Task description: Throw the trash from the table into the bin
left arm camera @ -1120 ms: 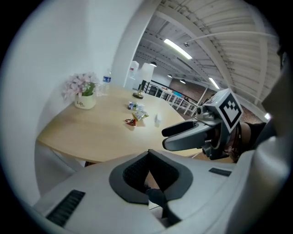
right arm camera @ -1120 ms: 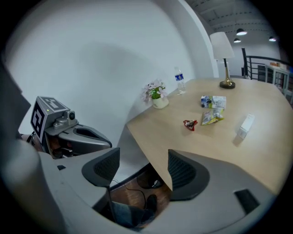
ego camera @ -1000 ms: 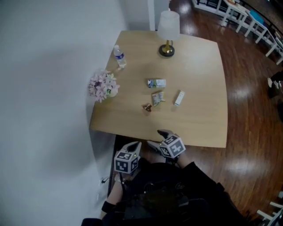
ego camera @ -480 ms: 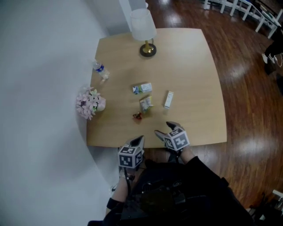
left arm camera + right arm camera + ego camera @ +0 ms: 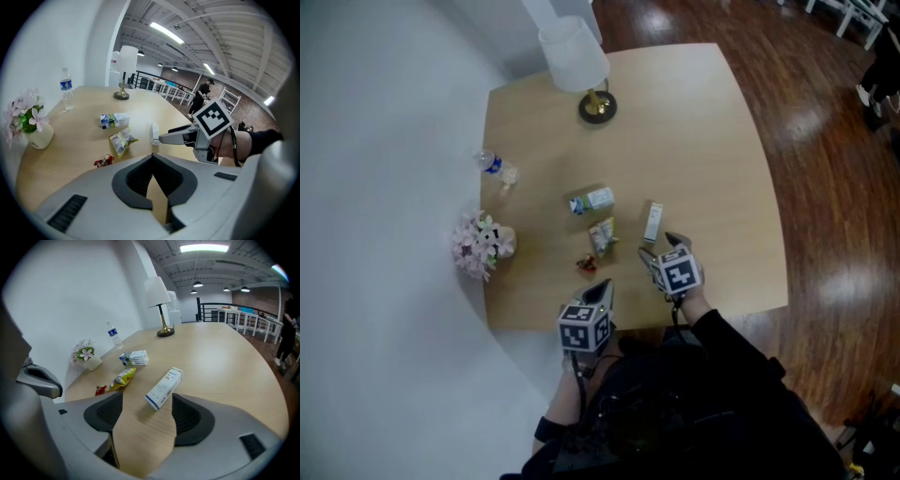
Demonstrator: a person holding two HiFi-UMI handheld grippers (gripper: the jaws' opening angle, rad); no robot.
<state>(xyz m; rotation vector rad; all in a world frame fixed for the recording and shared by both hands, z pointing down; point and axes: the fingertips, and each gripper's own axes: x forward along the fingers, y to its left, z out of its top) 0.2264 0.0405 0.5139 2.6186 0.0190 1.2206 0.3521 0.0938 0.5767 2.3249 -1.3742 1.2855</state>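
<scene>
Gaping right tongs (image 5: 659, 246) flank one end of the white box (image 5: 164, 387); left tongs (image 5: 605, 285) clenched empty; box print unreadable

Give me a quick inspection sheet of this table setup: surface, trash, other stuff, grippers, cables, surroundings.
Surface: light wooden table.
Job's things: white box, small carton, yellow wrapper and red wrapper, lying apart mid-table; no bin seen.
Clutter: lamp, water bottle and flower vase, near the table's edges.
Grippers: left gripper, fingers together, empty; right gripper, fingers apart, white box just ahead, untouched.
Cables: nothing seen.
Surroundings: white wall, dark wood floor.
</scene>
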